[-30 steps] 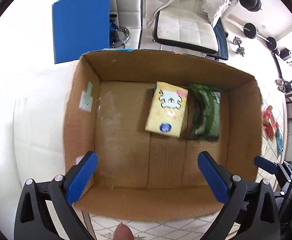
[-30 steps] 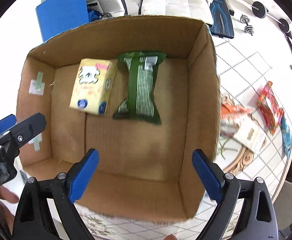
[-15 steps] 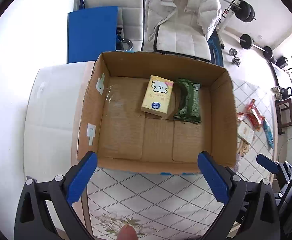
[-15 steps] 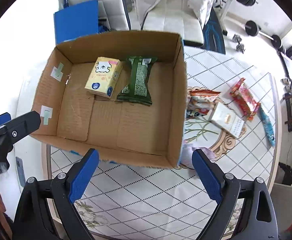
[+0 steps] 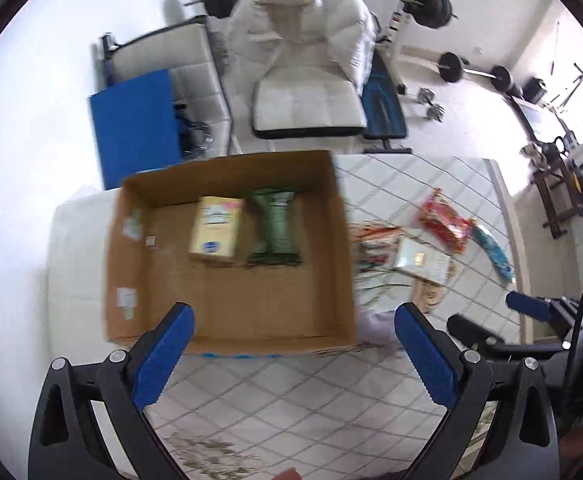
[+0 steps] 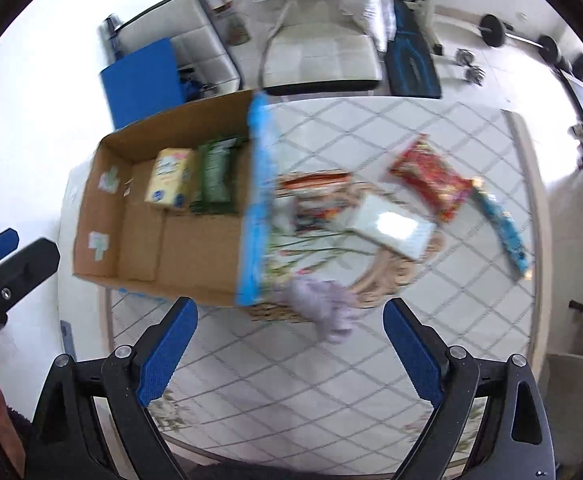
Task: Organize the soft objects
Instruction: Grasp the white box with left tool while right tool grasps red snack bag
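An open cardboard box (image 5: 227, 328) (image 6: 115, 268) stands on the table and holds a yellow tissue pack (image 5: 216, 233) (image 6: 169, 179) and a green packet (image 5: 276, 227) (image 6: 216, 176) side by side. To its right lie an orange packet (image 6: 315, 184), a white pack (image 6: 391, 227), a red packet (image 6: 431, 178), a blue packet (image 6: 501, 226) and a pale purple soft cloth (image 6: 325, 308). My left gripper (image 5: 291, 352) is open and empty, high above the box's near edge. My right gripper (image 6: 289, 344) is open and empty, high above the purple cloth.
The table has a white tiled-pattern cloth (image 6: 331, 400). Behind it stand a white padded chair with a white jacket (image 5: 307, 80), a blue panel (image 5: 135, 128) and weight bars (image 5: 471, 72). The other gripper shows at the right edge (image 5: 531, 308).
Both grippers have risen away from the box and shifted right; the box looks smaller. The right gripper now looks at the loose items beside the box. Both stayed open.
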The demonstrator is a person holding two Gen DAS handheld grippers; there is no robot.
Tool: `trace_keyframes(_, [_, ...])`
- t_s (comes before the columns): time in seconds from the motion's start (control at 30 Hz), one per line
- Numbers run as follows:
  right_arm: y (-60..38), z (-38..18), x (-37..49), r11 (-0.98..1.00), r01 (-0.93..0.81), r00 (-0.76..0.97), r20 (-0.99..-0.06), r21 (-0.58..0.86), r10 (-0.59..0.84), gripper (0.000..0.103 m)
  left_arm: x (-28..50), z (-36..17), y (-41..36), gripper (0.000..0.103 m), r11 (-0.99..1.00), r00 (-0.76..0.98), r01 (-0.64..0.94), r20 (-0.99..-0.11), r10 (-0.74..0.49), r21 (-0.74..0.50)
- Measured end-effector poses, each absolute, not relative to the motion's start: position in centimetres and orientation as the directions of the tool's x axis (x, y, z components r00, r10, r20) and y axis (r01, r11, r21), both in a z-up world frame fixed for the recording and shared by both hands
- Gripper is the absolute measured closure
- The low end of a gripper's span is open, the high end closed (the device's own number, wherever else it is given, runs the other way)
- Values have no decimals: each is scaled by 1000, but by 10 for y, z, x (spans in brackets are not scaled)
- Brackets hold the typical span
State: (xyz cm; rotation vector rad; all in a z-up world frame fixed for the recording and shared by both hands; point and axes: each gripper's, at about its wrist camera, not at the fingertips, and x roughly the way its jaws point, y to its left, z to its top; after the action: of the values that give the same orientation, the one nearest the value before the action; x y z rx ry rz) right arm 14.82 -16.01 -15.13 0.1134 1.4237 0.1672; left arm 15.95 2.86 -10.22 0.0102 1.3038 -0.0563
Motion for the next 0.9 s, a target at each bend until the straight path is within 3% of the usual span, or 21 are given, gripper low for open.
trace_keyframes(0.2, [-258, -195, 198, 993, -101, 122, -990, 65, 77, 7, 198, -190, -55, 0, 989, 43, 7, -988, -146, -146])
trace_keyframes(0.43, [-274, -280, 268, 962, -268, -7, -998, 57, 58, 7, 211, -262, -91, 0, 980, -68, -151, -987, -143, -131])
trace_keyframes(0.67, [-260, -340, 323, 944, -309, -104, -991, 113, 84, 7, 229, -303, -109, 0, 967, -133, -238, -983, -129, -95])
trace_keyframes(0.7, [-257, -348, 326, 942, -317, -125, -989, 115, 78, 11, 230, -307, -110, 0, 963, -141, -251, -980, -137, -98])
trace_keyframes(0.8, [-262, -357, 324, 938, -338, -140, -990, 74, 28, 37, 235, -323, -115, 0, 948, -178, -301, -970, -165, -106])
trace_keyframes(0.9, [-285, -357, 319, 963, -262, -159, -987, 63, 22, 41, 238, -339, -123, 0, 921, -218, -368, -950, -223, -132])
